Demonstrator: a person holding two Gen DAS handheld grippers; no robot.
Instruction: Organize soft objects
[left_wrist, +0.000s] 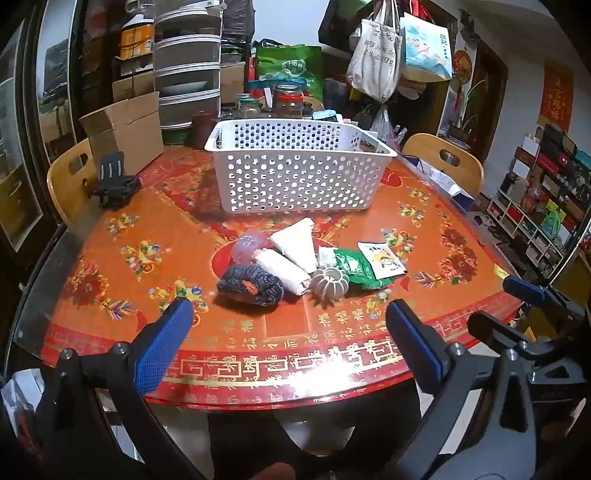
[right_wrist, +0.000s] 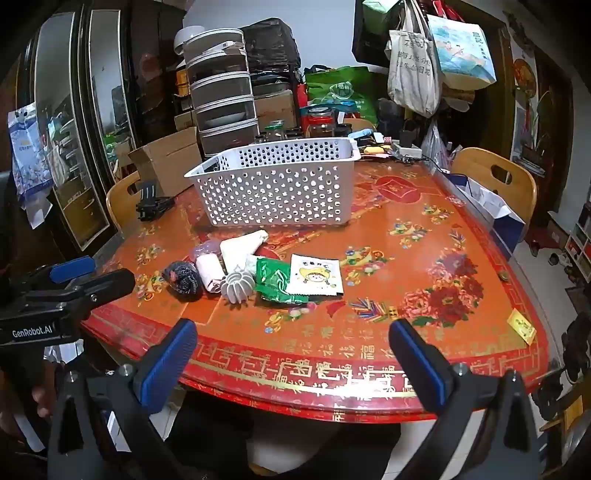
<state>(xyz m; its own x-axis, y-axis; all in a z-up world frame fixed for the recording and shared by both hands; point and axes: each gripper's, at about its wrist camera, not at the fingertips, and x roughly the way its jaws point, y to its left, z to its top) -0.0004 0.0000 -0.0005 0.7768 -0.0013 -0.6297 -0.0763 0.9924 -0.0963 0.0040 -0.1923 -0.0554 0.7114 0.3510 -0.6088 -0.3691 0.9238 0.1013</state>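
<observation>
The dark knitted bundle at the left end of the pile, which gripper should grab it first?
Probably the left gripper: the dark knitted bundle lies just ahead of its open fingers, slightly left of centre. From the right gripper it sits far off to the left.

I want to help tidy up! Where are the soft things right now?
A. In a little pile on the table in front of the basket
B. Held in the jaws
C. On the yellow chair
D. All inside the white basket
A: the dark knitted piece, the white rolls and the packets lie bunched on the table in front of the white basket, and both sets of jaws are open and hold nothing.
</observation>
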